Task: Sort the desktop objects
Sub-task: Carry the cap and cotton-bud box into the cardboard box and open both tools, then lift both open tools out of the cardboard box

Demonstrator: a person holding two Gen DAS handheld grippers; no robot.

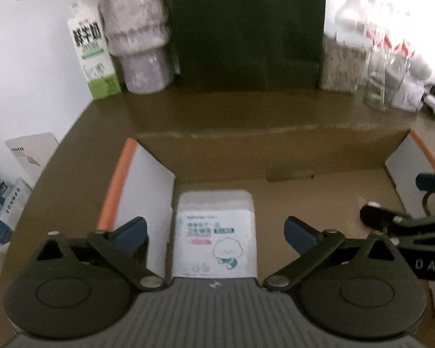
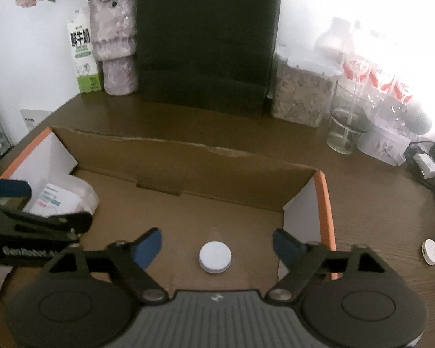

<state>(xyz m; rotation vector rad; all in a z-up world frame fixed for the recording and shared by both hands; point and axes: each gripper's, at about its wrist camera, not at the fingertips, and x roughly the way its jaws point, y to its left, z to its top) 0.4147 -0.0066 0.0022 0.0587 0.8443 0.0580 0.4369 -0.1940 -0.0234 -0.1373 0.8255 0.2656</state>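
Left wrist view: the left gripper [image 1: 216,233] stands with its jaws spread wide, the blue fingertips [image 1: 132,232] well apart and pressing on nothing. Between them, free of both pads, lies a white tissue pack [image 1: 214,232] with a printed label and a small cartoon figure; it rests flat on the floor of an open cardboard box [image 1: 246,156], close against the box's left white flap with the orange edge. The pack sits nearer the left pad than the right one. At the right edge of this view part of the other tool shows inside the same box. In the right wrist view the right gripper [image 2: 217,246] is likewise spread wide, holding nothing, its blue fingertips [image 2: 149,246] on either side of a small round white disc [image 2: 215,257] that lies on the box floor without touching either pad; the disc is about midway between them and a little nearer the camera than the tips. The box's right flap stands just beside the right pad. A second white disc [image 2: 430,251] lies outside the box on the brown desk [image 2: 362,191], well to the right. Behind the box stand a milk carton [image 2: 82,58], a pale vase of flowers [image 2: 114,46], a dark bag [image 2: 206,40], a jar of flakes [image 2: 301,92] and some glass bottles [image 2: 345,127].
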